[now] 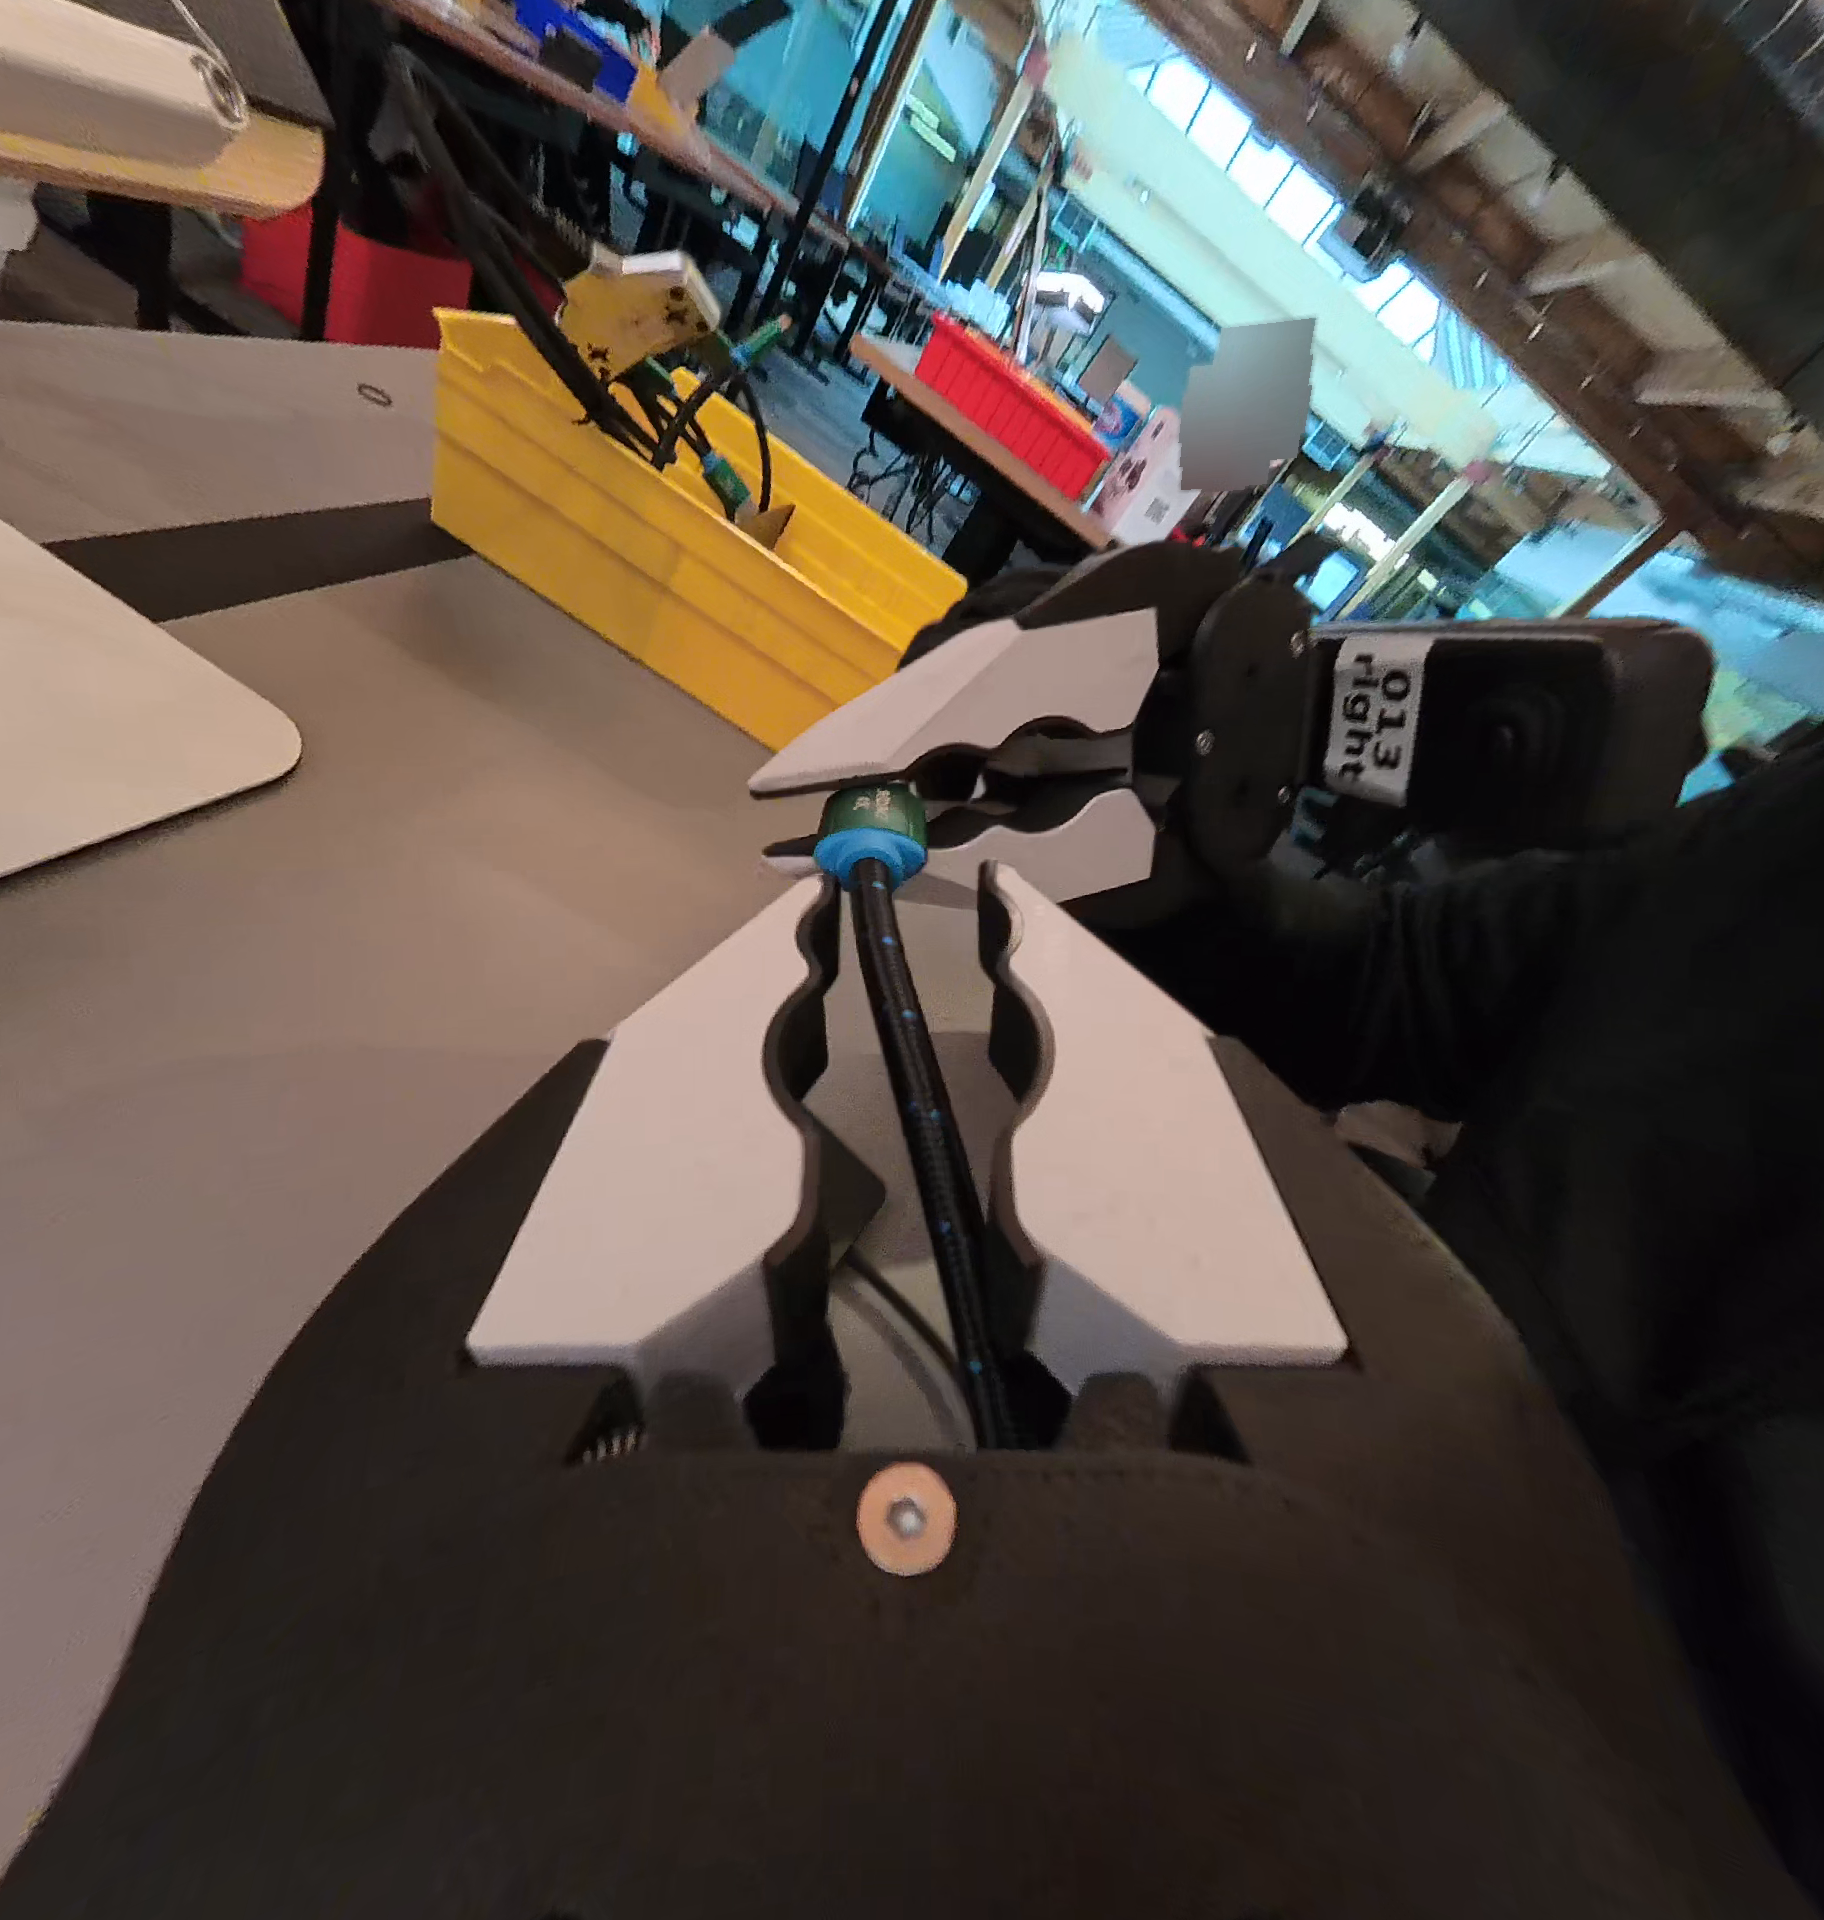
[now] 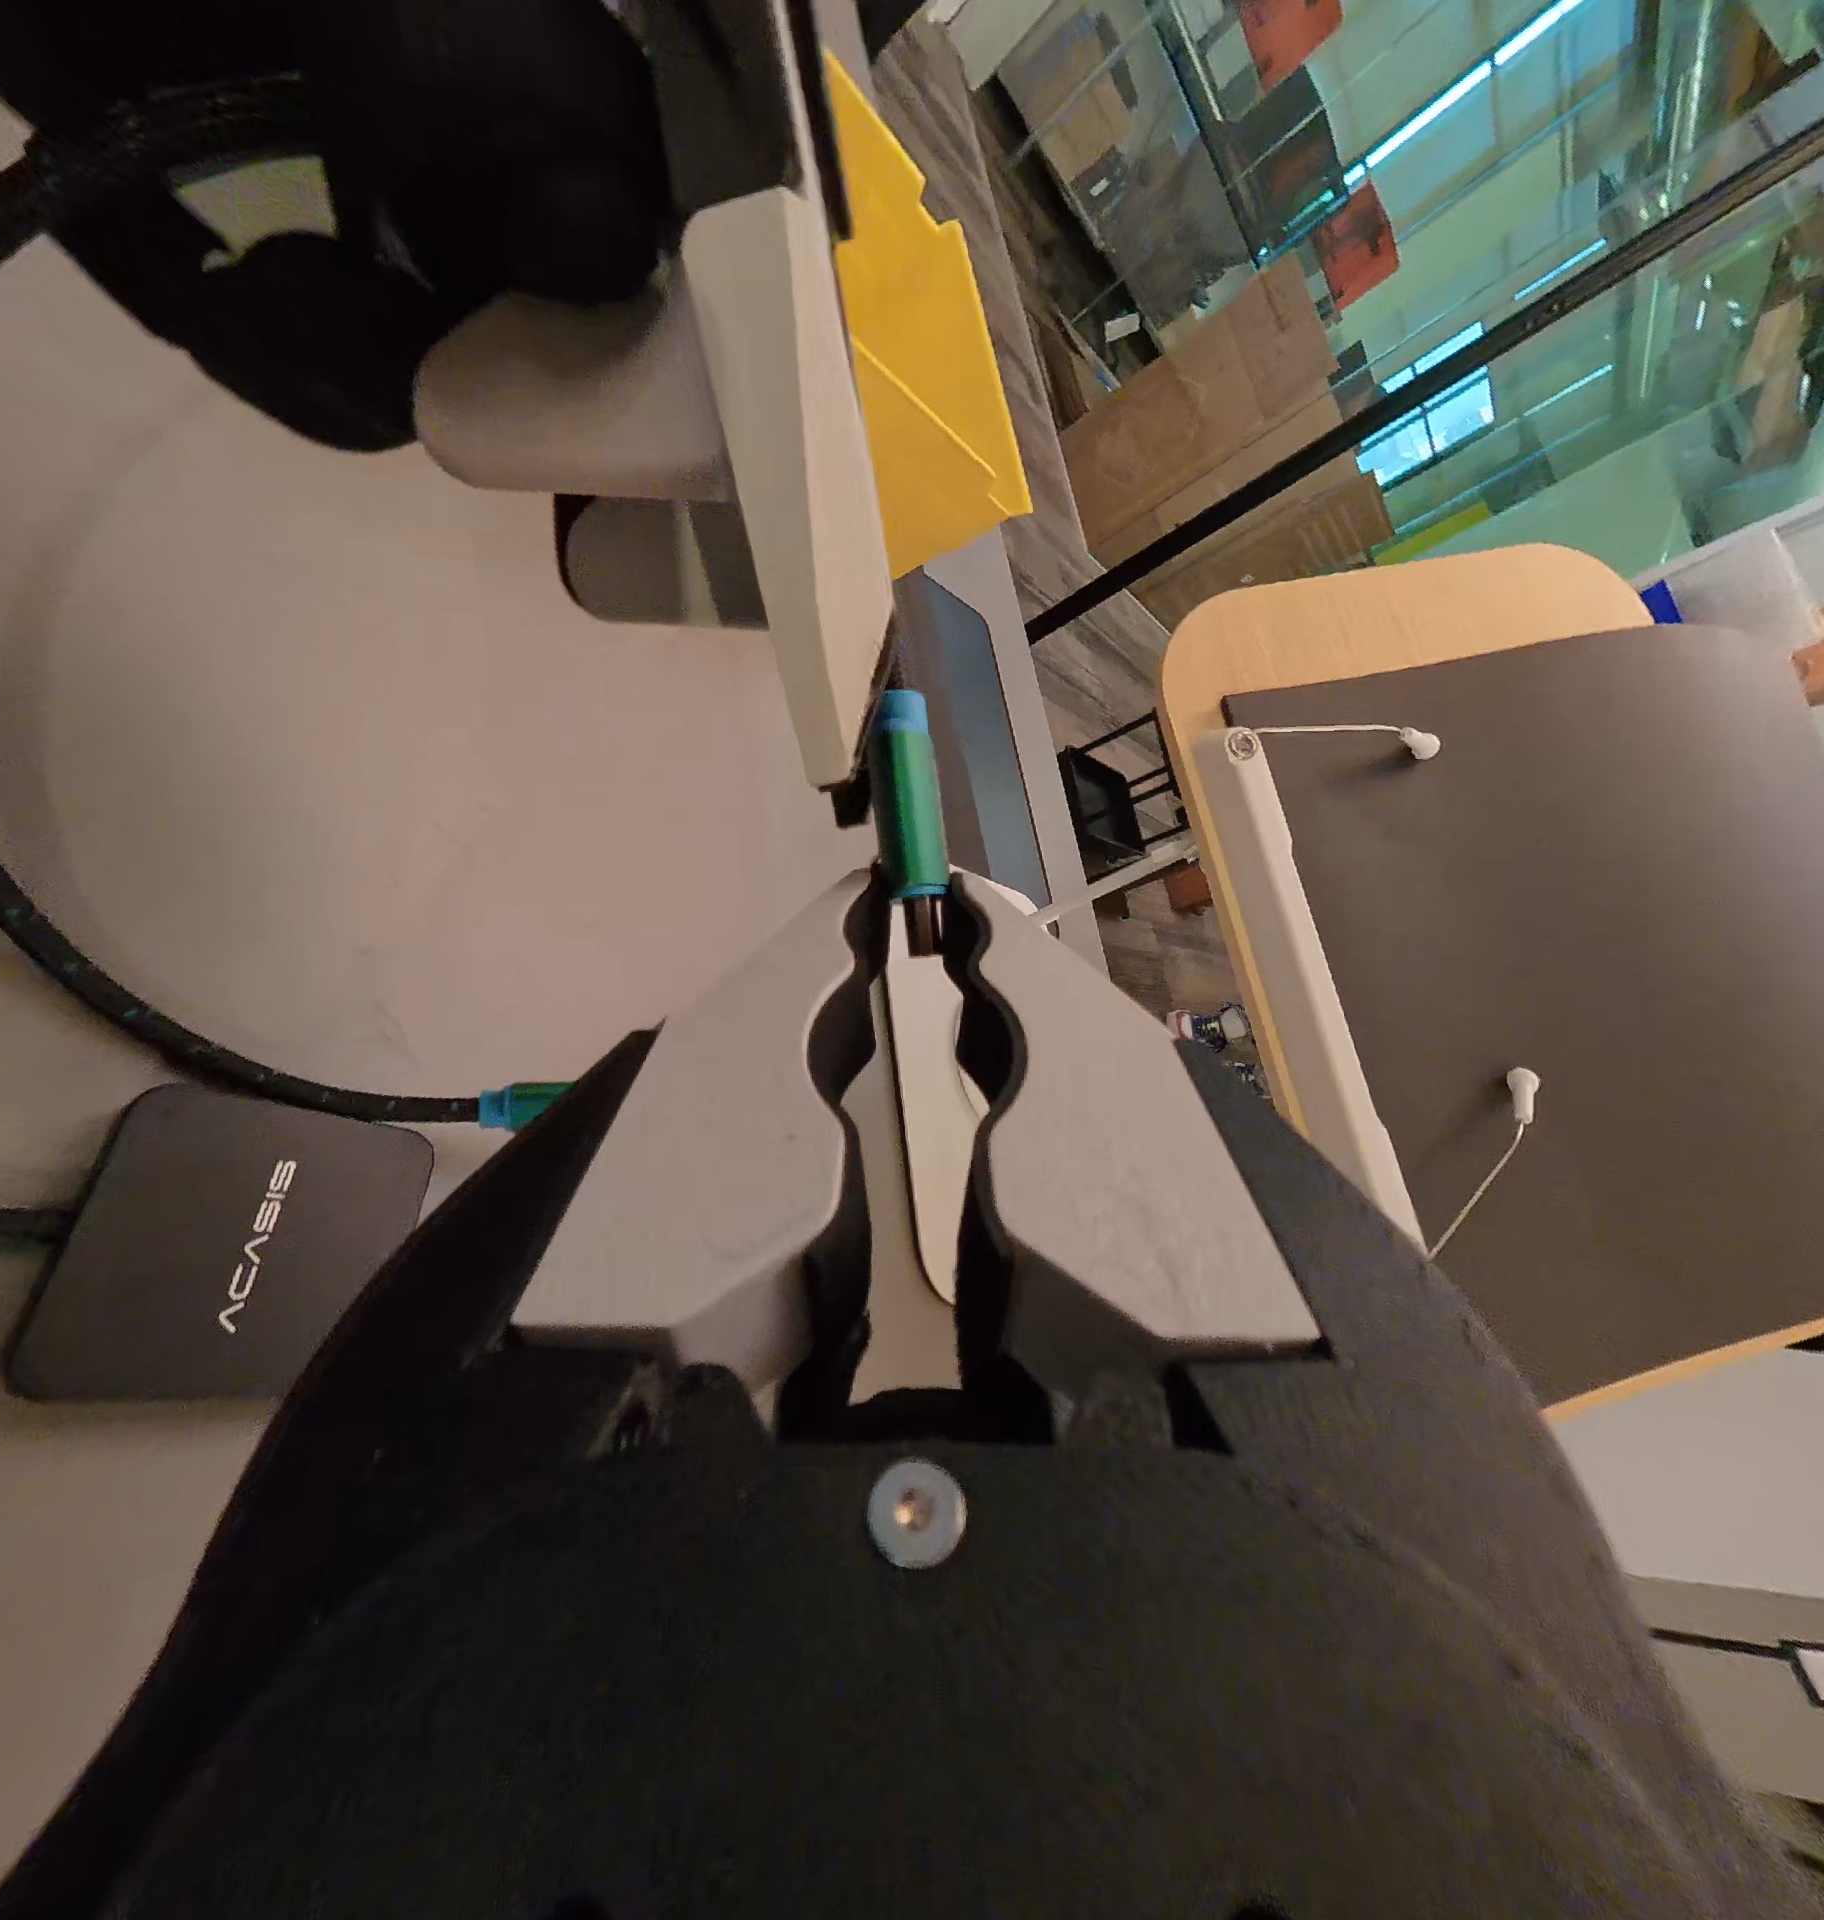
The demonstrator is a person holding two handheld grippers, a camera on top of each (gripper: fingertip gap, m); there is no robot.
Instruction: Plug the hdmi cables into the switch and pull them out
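The right gripper clamps the green-and-blue HDMI plug for reorienting toward the flat black switch, its braided black cable running between the released left gripper fingers.

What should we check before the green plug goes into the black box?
1. Right gripper holding the green plug: ok, pinched at its fingertips.
2. Left gripper letting go: ok, jaws apart, the cable runs loose between them.
3. Switch ready on the table: ok, lying flat.
4. Plug lined up with the switch: not ok, the switch lies off to the side.
5. Free port on the switch: cannot tell, the ports are hidden.
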